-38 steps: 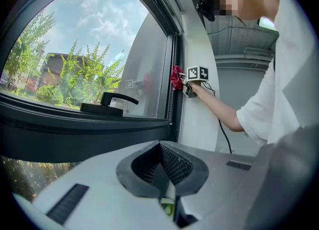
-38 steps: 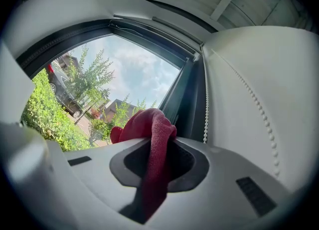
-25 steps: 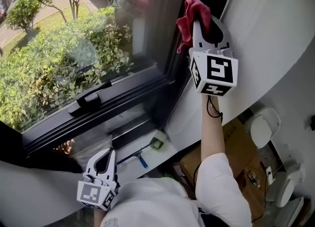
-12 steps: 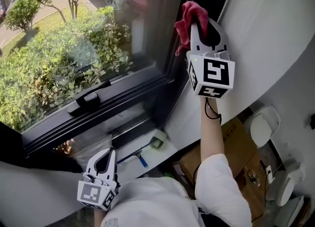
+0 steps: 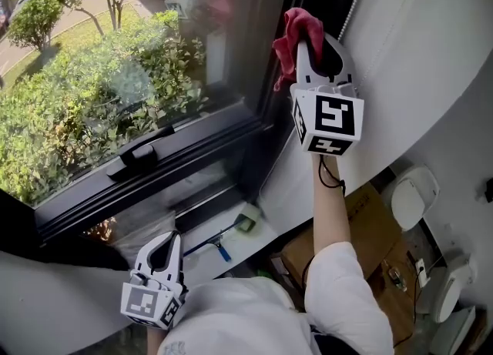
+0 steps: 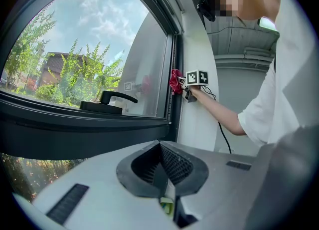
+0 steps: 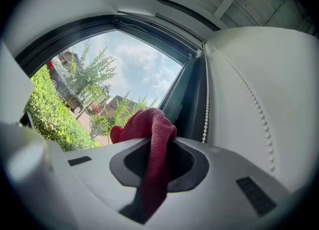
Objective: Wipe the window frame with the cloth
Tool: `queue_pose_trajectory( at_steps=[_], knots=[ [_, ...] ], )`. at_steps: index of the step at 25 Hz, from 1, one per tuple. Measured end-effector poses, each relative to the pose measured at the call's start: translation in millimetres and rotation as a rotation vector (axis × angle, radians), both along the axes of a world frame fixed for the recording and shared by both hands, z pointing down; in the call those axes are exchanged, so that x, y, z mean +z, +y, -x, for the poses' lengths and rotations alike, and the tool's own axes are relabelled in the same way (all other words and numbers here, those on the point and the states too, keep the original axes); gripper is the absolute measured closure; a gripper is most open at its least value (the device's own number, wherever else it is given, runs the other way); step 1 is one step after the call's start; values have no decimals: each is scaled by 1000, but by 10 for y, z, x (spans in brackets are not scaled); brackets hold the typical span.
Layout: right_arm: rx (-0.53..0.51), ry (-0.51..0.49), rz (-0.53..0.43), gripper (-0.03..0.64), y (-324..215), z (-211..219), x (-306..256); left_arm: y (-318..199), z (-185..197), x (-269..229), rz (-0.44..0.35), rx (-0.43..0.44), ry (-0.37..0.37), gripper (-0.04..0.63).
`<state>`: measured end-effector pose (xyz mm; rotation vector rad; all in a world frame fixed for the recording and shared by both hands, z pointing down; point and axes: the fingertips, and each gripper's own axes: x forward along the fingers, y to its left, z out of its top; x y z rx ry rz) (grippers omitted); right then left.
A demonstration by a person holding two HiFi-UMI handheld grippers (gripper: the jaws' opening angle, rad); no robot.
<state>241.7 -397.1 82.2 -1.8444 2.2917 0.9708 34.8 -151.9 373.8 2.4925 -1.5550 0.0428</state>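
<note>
Rising slightly: cloth on window frame

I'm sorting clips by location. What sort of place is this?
Probably an indoor room, at a window: a dark window frame with a handle, a blind's bead chain beside it, and bushes outside the glass. Home or office: unclear.

Up high, the right claw pinches a crumpled red cloth at its tip, held right at the dark upright window frame. The left claw hangs low, below the black window handle, well apart from the cloth.
</note>
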Motion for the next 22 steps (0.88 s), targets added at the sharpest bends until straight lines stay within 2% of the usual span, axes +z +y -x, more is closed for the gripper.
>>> queue_pose_trajectory(
  at_steps=[22],
  knots=[
    [4,10,30,552,3,8,198,44,-37,4,-5,13,-2,586]
  ],
)
